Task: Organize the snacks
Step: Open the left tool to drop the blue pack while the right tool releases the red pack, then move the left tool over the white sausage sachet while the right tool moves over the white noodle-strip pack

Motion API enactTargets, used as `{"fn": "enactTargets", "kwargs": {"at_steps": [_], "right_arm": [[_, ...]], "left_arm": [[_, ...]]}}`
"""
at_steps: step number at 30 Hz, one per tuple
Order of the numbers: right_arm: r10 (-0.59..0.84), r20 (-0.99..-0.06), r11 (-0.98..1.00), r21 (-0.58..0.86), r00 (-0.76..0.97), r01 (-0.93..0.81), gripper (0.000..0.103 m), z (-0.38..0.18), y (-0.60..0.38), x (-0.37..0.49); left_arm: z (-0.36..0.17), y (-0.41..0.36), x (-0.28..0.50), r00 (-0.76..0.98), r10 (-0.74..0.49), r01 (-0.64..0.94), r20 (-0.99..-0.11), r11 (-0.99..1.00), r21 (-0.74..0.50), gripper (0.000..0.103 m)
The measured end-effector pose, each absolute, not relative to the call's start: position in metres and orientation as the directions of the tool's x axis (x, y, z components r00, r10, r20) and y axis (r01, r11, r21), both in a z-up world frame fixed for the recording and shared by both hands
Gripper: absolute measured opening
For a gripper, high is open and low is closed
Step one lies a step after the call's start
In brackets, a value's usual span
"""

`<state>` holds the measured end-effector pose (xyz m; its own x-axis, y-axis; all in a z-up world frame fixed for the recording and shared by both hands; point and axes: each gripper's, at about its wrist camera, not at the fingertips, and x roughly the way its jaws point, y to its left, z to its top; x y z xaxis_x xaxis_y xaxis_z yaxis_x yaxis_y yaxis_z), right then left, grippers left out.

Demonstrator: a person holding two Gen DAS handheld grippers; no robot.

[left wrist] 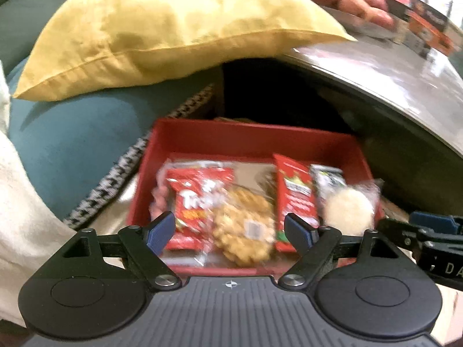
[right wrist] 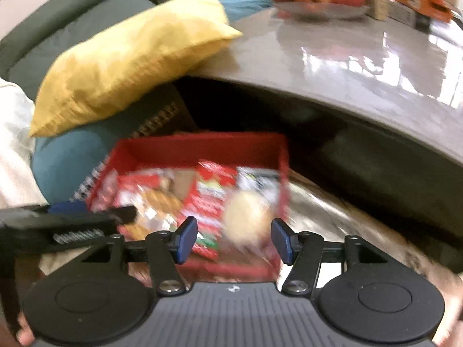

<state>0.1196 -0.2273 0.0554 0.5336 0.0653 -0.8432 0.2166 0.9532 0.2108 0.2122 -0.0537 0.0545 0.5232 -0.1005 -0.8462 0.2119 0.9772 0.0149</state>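
Your left gripper point(left wrist: 230, 231) hangs wide open and empty above the red tray point(left wrist: 249, 137); your right gripper point(right wrist: 234, 238) is open too, gripping nothing. The snack packets point(left wrist: 295, 199) lie in the tray beside the teal cushion point(left wrist: 72, 144).

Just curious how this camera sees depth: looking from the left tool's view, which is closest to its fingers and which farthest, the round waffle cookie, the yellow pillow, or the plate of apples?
1. Round waffle cookie: in the red box, between the left gripper fingers.
2. Yellow pillow: beyond the box, upper left.
3. Plate of apples: on the table, top right.
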Motion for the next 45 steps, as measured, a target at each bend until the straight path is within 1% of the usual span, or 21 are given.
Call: {"fn": "enactTargets", "kwargs": {"at_steps": [3, 8, 11, 17, 20, 24, 27, 28, 29, 31, 33, 35, 36, 37, 38, 42, 45], "right_arm": [[0.017, -0.865, 0.948, 0.173, 0.502, 0.267, 0.053, 0.053, -0.244, 0.093], [-0.005, -0.888, 0.93, 0.165, 0.459, 0.329, 0.053, 0.046, -0.262, 0.054], [-0.021, -0.897, 0.927, 0.148, 0.442, 0.345, 0.053, 0.046, -0.264, 0.028], [-0.024, -0.895, 0.906, 0.168, 0.445, 0.388, 0.054, 0.05, -0.276, -0.016], [-0.012, -0.889, 0.894, 0.195, 0.458, 0.403, 0.054, 0.05, -0.284, -0.031], [0.002, -0.874, 0.882, 0.231, 0.487, 0.411, 0.054, 0.053, -0.296, -0.04], [0.017, -0.858, 0.873, 0.263, 0.513, 0.411, 0.054, 0.059, -0.304, -0.046], [0.018, -0.854, 0.871, 0.268, 0.519, 0.411, 0.054, 0.062, -0.307, -0.049], [0.021, -0.851, 0.87, 0.274, 0.524, 0.41, 0.054, 0.063, -0.309, -0.05], [0.03, -0.848, 0.868, 0.284, 0.529, 0.406, 0.054, 0.065, -0.311, -0.052], [0.033, -0.848, 0.87, 0.285, 0.528, 0.403, 0.054, 0.065, -0.311, -0.053], [0.034, -0.847, 0.872, 0.285, 0.53, 0.399, 0.054, 0.066, -0.31, -0.053], [0.032, -0.848, 0.872, 0.283, 0.53, 0.4, 0.054, 0.065, -0.31, -0.053], [0.032, -0.848, 0.873, 0.281, 0.529, 0.397, 0.054, 0.066, -0.309, -0.052], [0.035, -0.848, 0.876, 0.281, 0.53, 0.393, 0.054, 0.066, -0.308, -0.051], [0.041, -0.857, 0.889, 0.267, 0.514, 0.373, 0.054, 0.063, -0.297, -0.046], [0.05, -0.874, 0.889, 0.26, 0.484, 0.377, 0.054, 0.054, -0.29, -0.044]], "left_arm": [[0.057, -0.061, 0.197, 0.519, -0.127, 0.25, -0.845, 0.968, 0.008, 0.087], [0.054, -0.079, 0.173, 0.493, -0.162, 0.311, -0.855, 0.95, -0.001, 0.087], [0.044, -0.096, 0.158, 0.446, -0.195, 0.359, -0.873, 0.933, -0.025, 0.087], [0.007, -0.148, 0.134, 0.307, -0.232, 0.435, -0.923, 0.897, -0.081, 0.087], [-0.011, -0.17, 0.131, 0.247, -0.231, 0.423, -0.941, 0.9, -0.11, 0.087], [-0.03, -0.187, 0.134, 0.214, -0.221, 0.34, -0.952, 0.93, -0.14, 0.087], [-0.045, -0.195, 0.139, 0.185, -0.189, 0.281, -0.964, 0.951, -0.132, 0.087], [-0.049, -0.197, 0.14, 0.181, -0.182, 0.264, -0.966, 0.956, -0.131, 0.09], [-0.05, -0.199, 0.14, 0.195, -0.176, 0.249, -0.965, 0.96, -0.125, 0.092], [-0.053, -0.207, 0.142, 0.216, -0.152, 0.233, -0.965, 0.967, -0.101, 0.092], [-0.056, -0.215, 0.14, 0.248, -0.098, 0.236, -0.964, 0.971, -0.038, 0.085], [-0.057, -0.219, 0.132, 0.282, -0.058, 0.267, -0.958, 0.964, 0.02, 0.075], [-0.057, -0.218, 0.127, 0.302, -0.049, 0.286, -0.952, 0.957, 0.042, 0.072], [-0.057, -0.215, 0.123, 0.319, -0.052, 0.302, -0.946, 0.952, 0.049, 0.066], [-0.056, -0.211, 0.121, 0.322, -0.056, 0.308, -0.945, 0.95, 0.049, 0.063], [-0.048, -0.182, 0.115, 0.288, -0.088, 0.295, -0.953, 0.956, 0.001, 0.061], [-0.038, -0.158, 0.109, 0.305, -0.102, 0.31, -0.947, 0.951, -0.002, 0.061]]}}
